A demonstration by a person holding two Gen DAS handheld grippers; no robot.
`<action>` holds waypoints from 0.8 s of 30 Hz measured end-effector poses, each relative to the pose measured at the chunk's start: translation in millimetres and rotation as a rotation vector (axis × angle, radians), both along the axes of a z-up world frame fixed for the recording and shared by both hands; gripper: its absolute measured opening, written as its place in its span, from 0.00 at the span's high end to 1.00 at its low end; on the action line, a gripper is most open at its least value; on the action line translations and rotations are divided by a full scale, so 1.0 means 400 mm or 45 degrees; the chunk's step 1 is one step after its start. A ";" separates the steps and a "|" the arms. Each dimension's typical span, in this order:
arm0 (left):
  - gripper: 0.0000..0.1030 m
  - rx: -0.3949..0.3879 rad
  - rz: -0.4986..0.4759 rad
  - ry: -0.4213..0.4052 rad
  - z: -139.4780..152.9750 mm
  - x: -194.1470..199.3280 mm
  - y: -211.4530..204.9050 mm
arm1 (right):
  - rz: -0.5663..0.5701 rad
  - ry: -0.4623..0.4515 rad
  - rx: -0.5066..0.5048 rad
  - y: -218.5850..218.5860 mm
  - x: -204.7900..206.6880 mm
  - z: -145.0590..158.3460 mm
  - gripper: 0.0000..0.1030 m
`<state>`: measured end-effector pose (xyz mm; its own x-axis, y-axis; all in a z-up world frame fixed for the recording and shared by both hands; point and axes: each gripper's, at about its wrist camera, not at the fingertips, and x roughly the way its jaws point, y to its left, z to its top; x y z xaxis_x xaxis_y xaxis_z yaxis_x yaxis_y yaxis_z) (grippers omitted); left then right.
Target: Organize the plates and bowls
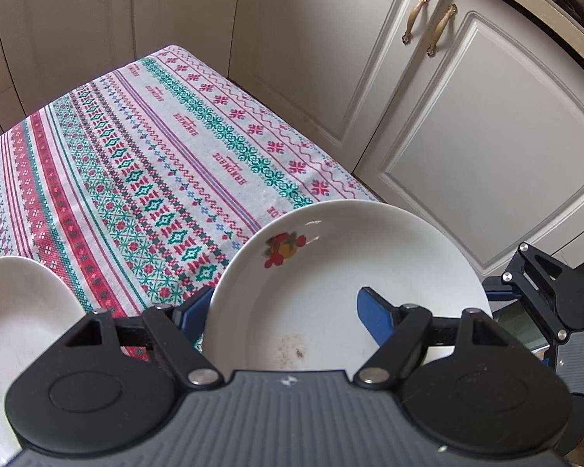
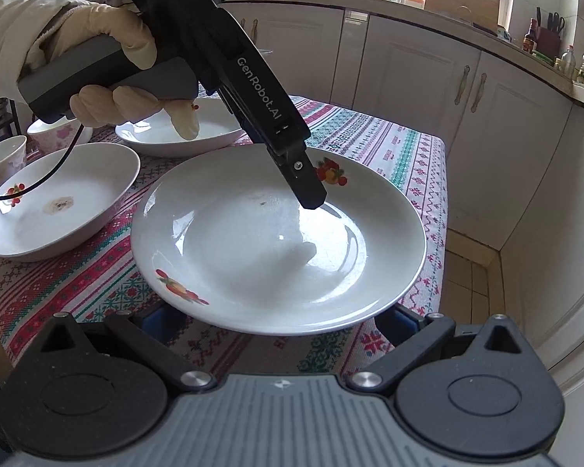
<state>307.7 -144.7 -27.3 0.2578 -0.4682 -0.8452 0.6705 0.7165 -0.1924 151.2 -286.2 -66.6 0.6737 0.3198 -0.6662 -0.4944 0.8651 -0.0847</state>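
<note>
Plate (image 2: 253,241) sits between the wide-open right gripper (image 2: 278,321); left gripper (image 1: 288,305) angles steeply down, its spread fingers straddling the rim, tips partly hidden.

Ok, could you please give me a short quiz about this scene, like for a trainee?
1. True or false: the left claw is shut.
2. How many plates does the right wrist view show? A) one B) three C) five
3. Fill the gap: the decals on the plates show ____.

Key: 1. False, it is open. 2. B. 3. Fruit.
</note>
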 end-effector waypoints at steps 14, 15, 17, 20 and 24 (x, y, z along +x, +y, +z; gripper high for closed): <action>0.24 0.004 0.023 0.001 -0.033 0.067 -0.002 | 0.006 0.014 -0.010 -0.009 0.079 -0.014 0.00; 0.24 0.003 0.021 -0.004 -0.033 0.067 -0.002 | 0.005 0.016 -0.011 -0.007 0.081 -0.016 0.00; 0.24 0.000 0.021 -0.008 -0.033 0.068 -0.002 | 0.004 0.011 -0.020 -0.005 0.082 -0.018 0.00; 0.24 0.003 0.019 -0.017 -0.034 0.067 -0.003 | 0.000 0.007 -0.017 -0.005 0.084 -0.023 0.00; 0.24 0.008 0.014 -0.036 -0.033 0.060 -0.005 | -0.008 0.016 -0.012 -0.003 0.079 -0.029 0.00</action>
<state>331.5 -146.6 -40.5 0.2866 -0.4602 -0.8403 0.6680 0.7247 -0.1690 182.7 -287.5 -78.2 0.6674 0.3089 -0.6776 -0.4899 0.8674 -0.0870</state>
